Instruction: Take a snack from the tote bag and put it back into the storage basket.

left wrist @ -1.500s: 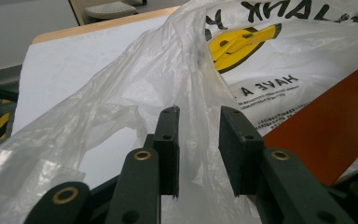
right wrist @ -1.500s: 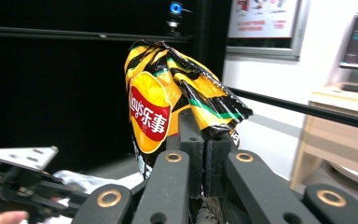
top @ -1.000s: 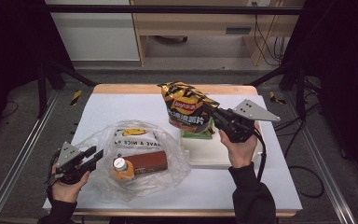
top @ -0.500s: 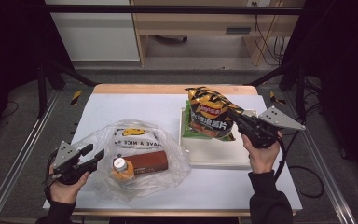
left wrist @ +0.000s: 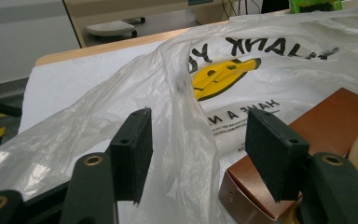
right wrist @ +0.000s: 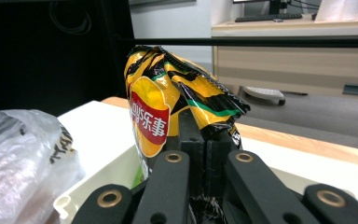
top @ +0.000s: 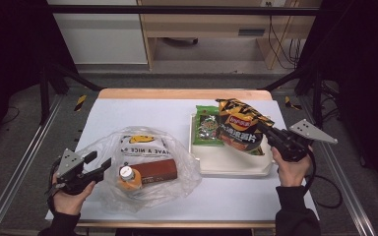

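The yellow-and-black crinkled foil chip bag (top: 240,126) has sunk lower over the shallow white plastic tray (top: 226,166), beside a green snack packet (top: 207,131). The right gripper (top: 271,138) has its jaws clenched on the bag's edge. The left gripper (top: 100,166) has jaws spread apart around a fold of the clear printed plastic bag (top: 152,147).

The plastic bag (top: 142,147) reads "HAVE A NICE"; the chip bag (right wrist: 168,107) bears "乐事" at nine o'clock.
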{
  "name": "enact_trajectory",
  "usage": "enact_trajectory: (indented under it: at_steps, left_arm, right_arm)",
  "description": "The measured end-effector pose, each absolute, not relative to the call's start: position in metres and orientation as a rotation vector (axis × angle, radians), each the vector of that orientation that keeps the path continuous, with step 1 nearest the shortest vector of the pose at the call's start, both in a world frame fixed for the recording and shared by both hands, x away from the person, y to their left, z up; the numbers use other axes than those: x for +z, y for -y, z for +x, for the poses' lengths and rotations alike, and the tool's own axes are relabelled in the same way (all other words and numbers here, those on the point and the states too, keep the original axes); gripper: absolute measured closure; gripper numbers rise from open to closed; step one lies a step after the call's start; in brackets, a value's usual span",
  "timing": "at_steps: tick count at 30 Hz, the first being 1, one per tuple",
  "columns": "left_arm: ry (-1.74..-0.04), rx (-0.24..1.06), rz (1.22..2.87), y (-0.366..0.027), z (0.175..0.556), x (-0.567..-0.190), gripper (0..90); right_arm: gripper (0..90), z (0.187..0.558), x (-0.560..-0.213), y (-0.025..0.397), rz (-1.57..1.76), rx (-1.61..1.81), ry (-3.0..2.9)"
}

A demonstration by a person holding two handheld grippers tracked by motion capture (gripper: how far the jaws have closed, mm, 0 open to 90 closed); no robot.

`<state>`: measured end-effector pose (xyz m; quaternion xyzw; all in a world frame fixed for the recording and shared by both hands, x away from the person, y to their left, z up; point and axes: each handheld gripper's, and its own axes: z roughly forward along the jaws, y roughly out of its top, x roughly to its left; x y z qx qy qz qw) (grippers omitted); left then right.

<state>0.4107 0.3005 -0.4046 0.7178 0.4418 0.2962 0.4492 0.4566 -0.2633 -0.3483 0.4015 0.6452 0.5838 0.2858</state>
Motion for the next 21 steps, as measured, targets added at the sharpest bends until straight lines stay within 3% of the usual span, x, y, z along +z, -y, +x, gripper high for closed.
enact_trajectory:
  at_steps: [21]
  left_arm:
    - [-1.1,0.729,1.776,-0.301,0.412,-0.407,40.2]
  right_arm:
    - [85.8,0.493,-0.385,0.288,1.245,1.466,-1.72]
